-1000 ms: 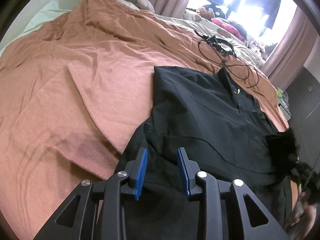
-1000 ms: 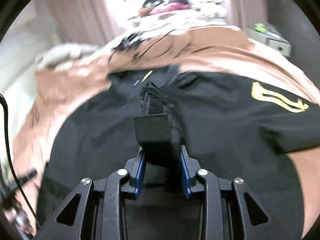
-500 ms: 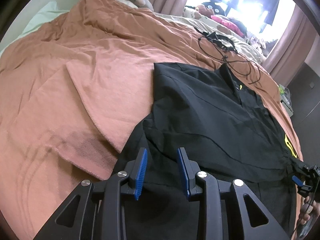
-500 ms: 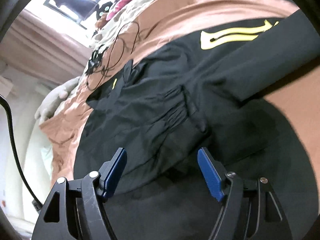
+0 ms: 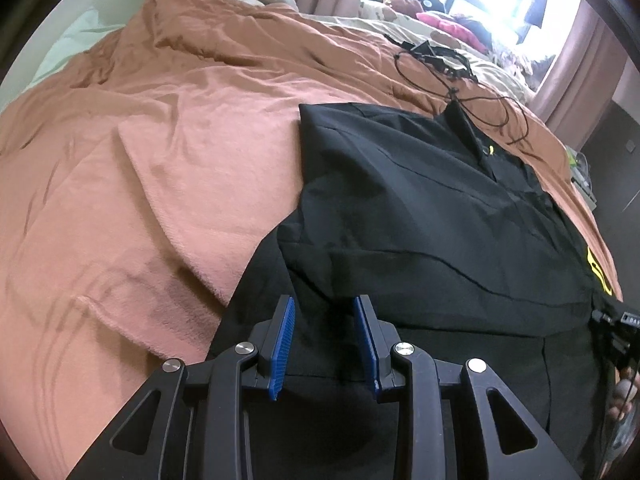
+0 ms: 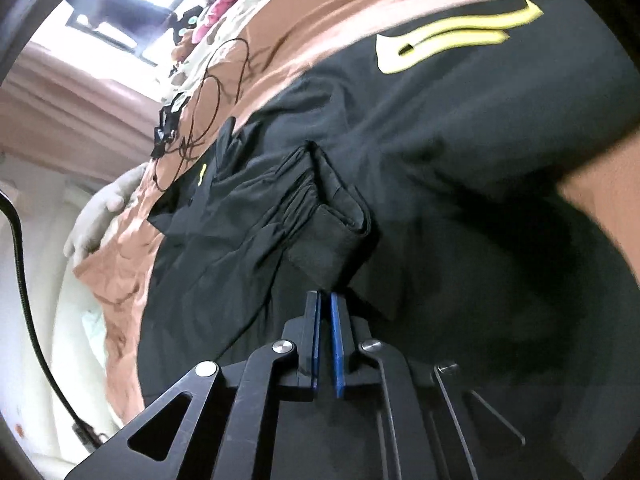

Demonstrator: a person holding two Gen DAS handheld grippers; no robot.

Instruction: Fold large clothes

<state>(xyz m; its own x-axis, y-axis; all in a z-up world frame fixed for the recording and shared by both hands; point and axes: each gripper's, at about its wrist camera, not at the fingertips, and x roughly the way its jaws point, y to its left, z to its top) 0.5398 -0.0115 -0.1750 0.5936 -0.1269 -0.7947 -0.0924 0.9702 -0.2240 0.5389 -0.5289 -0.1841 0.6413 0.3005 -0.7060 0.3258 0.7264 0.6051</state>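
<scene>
On the bed, we advise our clenched, empty right gripper (image 6: 325,300) pinch the jacket (image 6: 460,128) cuff (image 6: 332,236) squarely.

black jacket (image 5: 440,216) lower hem behind left claw (image 5: 324,340), yellow logo (image 6: 452,40) motion-blurred, window overexposed

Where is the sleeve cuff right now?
In the right wrist view, the sleeve cuff lies folded across the black jacket, just beyond the shut right gripper.

Black jacket (image 5: 432,216), yellow logo (image 6: 452,36)
</scene>
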